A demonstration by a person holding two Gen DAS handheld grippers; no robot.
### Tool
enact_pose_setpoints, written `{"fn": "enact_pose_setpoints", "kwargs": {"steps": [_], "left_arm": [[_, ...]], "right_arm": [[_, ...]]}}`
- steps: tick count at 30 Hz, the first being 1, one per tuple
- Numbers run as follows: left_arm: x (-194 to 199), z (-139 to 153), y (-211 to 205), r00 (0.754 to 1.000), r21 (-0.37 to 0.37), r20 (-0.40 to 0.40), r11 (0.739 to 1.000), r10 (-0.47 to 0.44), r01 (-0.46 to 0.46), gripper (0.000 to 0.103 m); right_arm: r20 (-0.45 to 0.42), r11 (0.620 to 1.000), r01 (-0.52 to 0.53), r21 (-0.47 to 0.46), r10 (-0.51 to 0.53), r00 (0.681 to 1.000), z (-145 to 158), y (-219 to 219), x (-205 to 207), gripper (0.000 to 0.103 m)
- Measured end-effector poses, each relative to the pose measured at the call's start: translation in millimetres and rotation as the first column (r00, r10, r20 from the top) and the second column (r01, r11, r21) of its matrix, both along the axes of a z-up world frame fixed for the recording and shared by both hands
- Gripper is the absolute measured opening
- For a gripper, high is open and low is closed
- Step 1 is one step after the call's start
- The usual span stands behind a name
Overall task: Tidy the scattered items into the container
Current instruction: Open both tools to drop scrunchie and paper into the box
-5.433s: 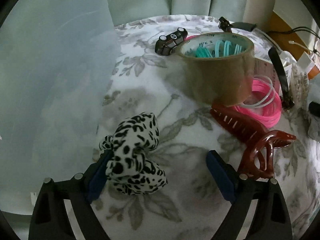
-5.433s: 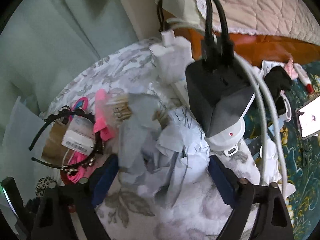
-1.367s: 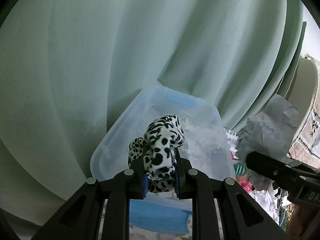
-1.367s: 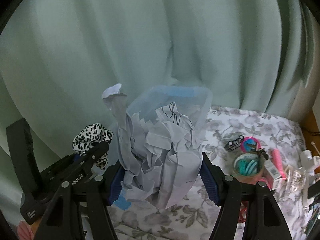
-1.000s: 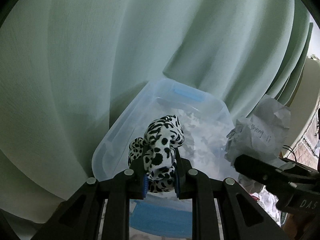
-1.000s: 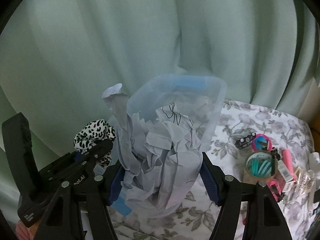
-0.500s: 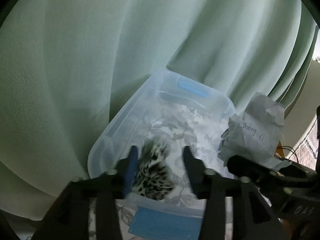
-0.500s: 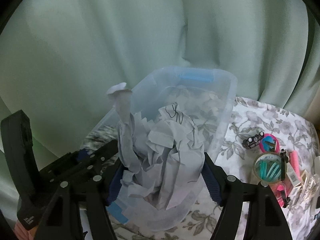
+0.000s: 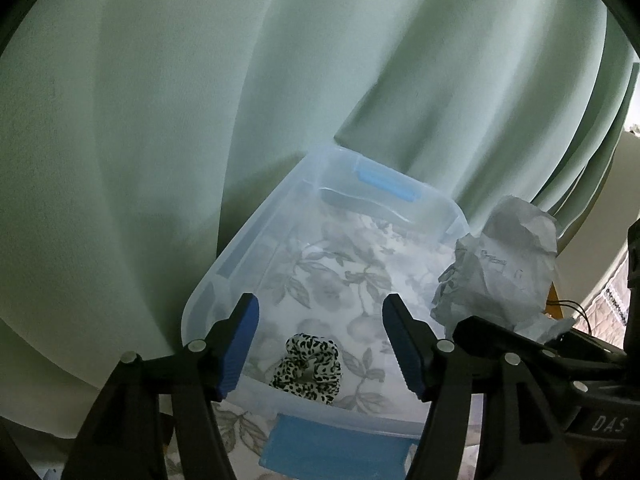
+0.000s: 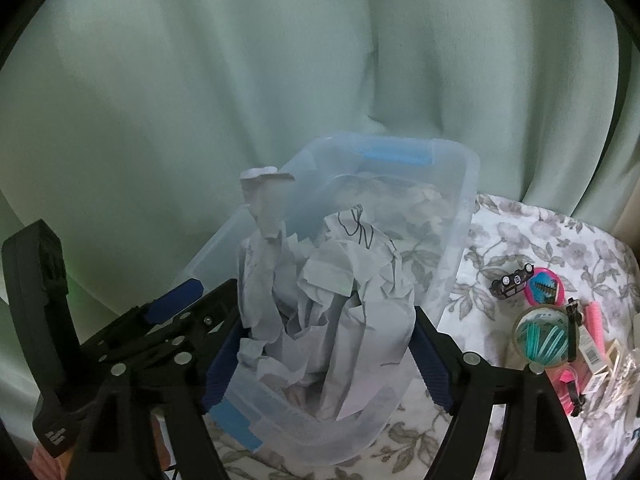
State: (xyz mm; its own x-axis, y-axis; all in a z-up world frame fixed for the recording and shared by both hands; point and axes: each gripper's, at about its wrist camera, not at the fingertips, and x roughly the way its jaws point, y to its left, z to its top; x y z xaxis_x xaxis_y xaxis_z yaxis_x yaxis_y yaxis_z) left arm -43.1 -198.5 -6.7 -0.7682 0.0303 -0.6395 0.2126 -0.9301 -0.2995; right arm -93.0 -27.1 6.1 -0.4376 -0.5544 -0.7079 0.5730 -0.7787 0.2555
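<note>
Spotted fabric scrunchie point(image 9: 307, 368) lies in translucent container point(image 9: 256, 232).

The clear bin point(image 9: 256, 236) is viewed closely from above by both wrist cameras, faced toward the green curtain point(image 10: 280, 60), each gripper being seen by the other.

Left tool point(image 9: 318, 340) now spread open, spotted scrunchie point(image 9: 308, 368) dropped, apparently resting on container point(image 9: 248, 240) floor

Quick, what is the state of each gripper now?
Left gripper: open, holding nothing.
Right gripper: closed on the crumpled paper.
</note>
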Motion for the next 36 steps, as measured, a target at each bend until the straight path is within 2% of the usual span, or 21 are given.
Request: {"fn": "enact_pose_setpoints", "kwargs": {"steps": [13,21,31,36], "left_arm": [[10,14,-2,1.0,0.007,-0.018,1.0,0.017,-0.017,0.07],[20,30,10,0.999,-0.019,-0.041,1.0,0.006,-0.006,0.07],[38,53,39,0.997,-0.096,-0.075,0.995,0.027,-0.034,0.07],[42,60,66,0.995,-0.098,-0.095,0.995,0.004,-0.013,0.07]], "right_arm": [[-0.033,1.0,0.016,-0.008,-0.016,0.999,11,4,6,0.082],[-0.06,0.999,0.023,-0.029,-0.025,0.998,26,13,18,0.082],[-0.072,0.995,0.061,-0.074,-0.067,0.995,39,49,43,0.082],[-0.082,0.99,0.098,-0.106,-0.107,0.991,42,79,53,0.082]]}}
